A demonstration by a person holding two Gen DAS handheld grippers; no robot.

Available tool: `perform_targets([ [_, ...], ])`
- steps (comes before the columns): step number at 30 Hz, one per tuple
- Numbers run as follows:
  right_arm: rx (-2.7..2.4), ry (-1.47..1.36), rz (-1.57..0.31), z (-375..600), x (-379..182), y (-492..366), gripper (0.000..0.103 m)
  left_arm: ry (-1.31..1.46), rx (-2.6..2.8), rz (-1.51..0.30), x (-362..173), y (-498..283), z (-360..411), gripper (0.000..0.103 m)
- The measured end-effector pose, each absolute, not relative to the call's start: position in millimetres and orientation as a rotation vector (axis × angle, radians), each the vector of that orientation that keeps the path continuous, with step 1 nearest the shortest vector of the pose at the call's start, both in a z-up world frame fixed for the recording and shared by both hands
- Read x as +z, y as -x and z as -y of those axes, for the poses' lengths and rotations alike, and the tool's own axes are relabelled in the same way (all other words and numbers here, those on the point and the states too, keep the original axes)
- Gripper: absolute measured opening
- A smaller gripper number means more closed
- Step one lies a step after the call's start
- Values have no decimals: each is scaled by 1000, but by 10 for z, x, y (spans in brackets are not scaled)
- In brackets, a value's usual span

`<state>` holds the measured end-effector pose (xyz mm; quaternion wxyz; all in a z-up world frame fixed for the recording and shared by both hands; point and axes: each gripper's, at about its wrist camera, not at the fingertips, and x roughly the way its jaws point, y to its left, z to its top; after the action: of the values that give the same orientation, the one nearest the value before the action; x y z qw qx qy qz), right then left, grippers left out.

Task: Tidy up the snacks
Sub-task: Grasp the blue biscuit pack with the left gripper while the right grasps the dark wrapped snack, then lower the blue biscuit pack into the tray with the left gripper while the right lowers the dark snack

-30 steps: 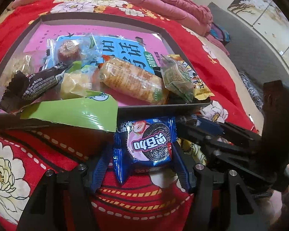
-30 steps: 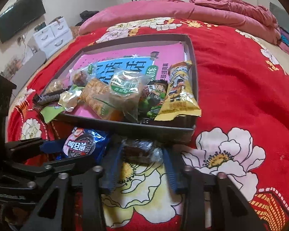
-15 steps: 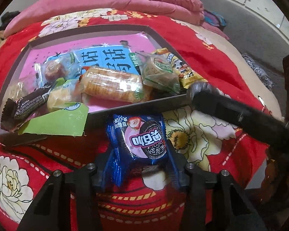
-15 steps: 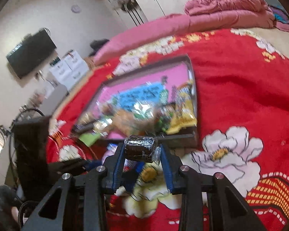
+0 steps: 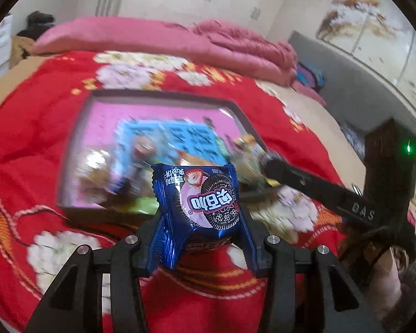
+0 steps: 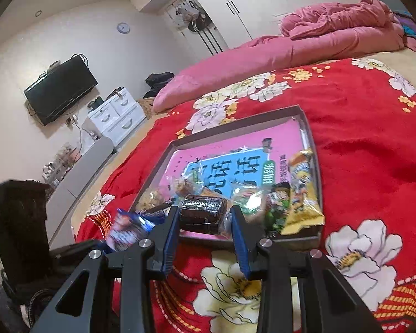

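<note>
The left gripper [image 5: 199,222] has its fingers squeezed on a shiny blue cookie pack [image 5: 198,202] (a strawberry is on it). The right gripper [image 6: 205,219] has its fingers pinching a dark wrapped cake [image 6: 201,213]. Both hang above a red flowery bed [image 6: 360,144], near the snack box [image 6: 235,127]. A black TV [image 6: 59,90] hangs on the wall.
</note>
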<state>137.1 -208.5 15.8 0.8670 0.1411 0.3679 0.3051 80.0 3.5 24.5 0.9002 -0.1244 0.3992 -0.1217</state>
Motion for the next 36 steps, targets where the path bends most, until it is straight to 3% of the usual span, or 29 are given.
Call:
perform_targets([
  [15,614,-233,-789,1701,106,-1477,37,294,-30,-812,132,-1068,-829,49],
  [36,547,-88,-788,1431,19,-1499,37,253,-58,-865,-39,-1216,-648,49],
])
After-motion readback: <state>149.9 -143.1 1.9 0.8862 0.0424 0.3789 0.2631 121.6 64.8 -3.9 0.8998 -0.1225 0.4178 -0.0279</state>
